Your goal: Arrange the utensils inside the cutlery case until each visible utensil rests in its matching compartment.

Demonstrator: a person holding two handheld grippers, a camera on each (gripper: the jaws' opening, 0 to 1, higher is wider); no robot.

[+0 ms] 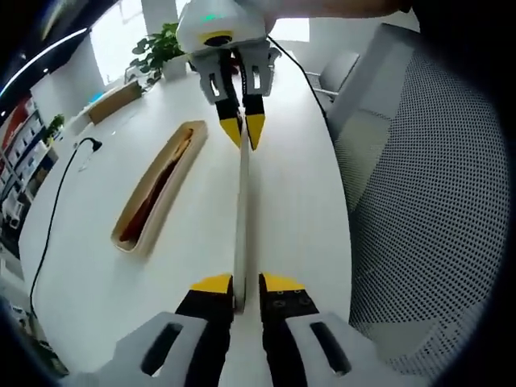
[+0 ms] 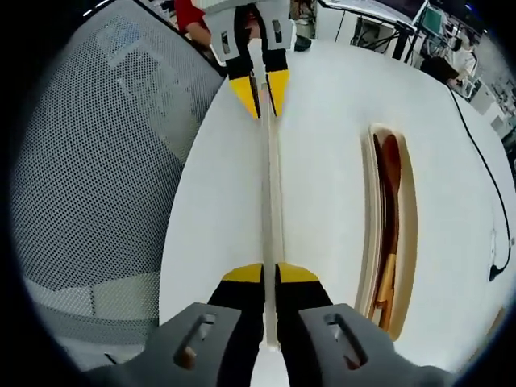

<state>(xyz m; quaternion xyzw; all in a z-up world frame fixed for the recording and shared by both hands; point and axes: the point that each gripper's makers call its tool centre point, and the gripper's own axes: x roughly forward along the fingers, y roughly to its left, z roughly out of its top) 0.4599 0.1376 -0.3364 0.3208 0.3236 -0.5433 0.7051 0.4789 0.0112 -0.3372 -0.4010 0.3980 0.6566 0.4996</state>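
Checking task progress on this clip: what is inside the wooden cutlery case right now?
The cutlery case on the white table holds dark reddish-brown wooden utensils lying lengthwise, with a lighter wooden handle near one end. Its walls hide the floor, so count and types stay unclear.

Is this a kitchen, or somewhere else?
Probably an office or lab, not a kitchen: a long white table, a mesh office chair, shelves and a potted plant behind.

I saw bright, even daylight from the windows [image 1: 121,24], blown out white. The table [image 1: 306,201] glared softly, shadows were faint, and fisheye bending warped both views' edges.
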